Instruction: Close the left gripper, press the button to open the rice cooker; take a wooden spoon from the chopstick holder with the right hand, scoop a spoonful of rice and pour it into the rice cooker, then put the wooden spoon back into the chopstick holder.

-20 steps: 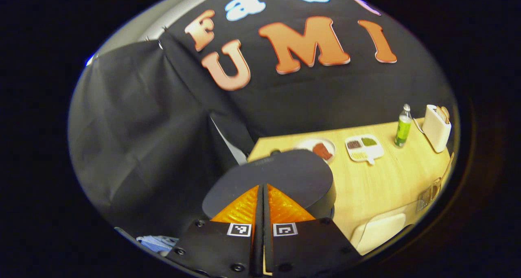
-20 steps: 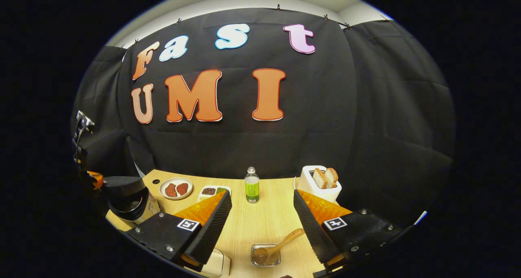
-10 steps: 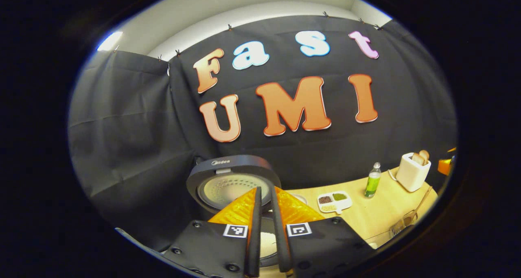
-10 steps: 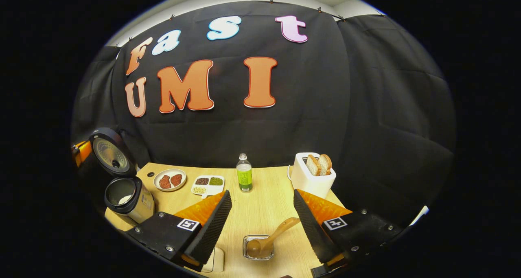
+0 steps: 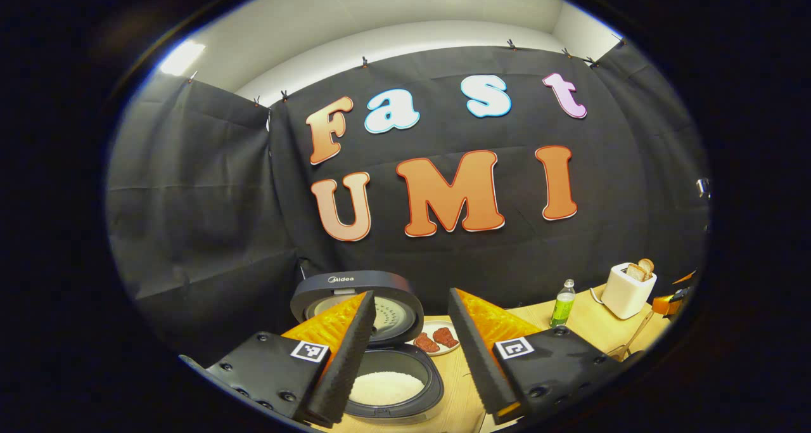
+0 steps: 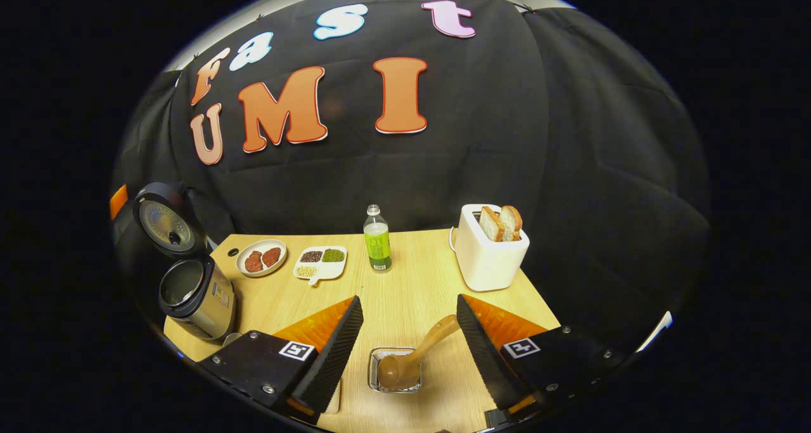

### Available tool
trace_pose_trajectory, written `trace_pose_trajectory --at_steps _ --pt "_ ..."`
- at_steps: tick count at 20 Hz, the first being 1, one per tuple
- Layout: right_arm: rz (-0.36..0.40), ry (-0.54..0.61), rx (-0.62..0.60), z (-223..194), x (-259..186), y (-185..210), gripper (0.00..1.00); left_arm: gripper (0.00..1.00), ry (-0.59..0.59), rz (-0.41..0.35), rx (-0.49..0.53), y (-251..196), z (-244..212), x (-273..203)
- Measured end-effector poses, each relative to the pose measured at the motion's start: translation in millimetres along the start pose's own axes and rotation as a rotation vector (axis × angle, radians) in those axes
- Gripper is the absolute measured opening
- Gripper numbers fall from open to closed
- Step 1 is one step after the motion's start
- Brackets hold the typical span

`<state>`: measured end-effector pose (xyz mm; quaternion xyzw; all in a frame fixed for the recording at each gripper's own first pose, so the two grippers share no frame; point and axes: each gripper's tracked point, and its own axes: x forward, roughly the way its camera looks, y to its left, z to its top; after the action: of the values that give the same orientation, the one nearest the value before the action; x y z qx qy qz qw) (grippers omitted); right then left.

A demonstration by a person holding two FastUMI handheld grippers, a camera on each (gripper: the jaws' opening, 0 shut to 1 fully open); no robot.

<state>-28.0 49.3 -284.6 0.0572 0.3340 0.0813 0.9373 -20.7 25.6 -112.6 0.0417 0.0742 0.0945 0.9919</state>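
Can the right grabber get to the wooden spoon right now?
Probably yes. The right hand-held gripper is open, and the wooden spoon leans out of its holder between the fingers, nothing blocking it.

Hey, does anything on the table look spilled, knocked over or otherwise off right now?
Nothing stands out. The rice cooker stands upright with its lid swung open, the bottle and toaster are upright, and the wooden spoon leans in its holder with the bowl end down. No spill shows on the table.
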Motion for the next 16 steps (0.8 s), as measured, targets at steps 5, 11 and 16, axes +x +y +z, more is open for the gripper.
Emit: trace_pose_trajectory --at_steps 5,11,16 --pt "-0.006 0.089 -0.009 -35 13 -18 0.86 0.75 0.026 0.025 0.001 -5 -13 -13" --pt "0.014 0.193 0.097 -76 47 -26 0.64 0.76 0.044 0.079 0.032 -4 -17 -23" --pt "0.054 0.274 0.178 -98 67 -20 0.53 0.79 0.054 0.107 0.061 -6 -19 -36"
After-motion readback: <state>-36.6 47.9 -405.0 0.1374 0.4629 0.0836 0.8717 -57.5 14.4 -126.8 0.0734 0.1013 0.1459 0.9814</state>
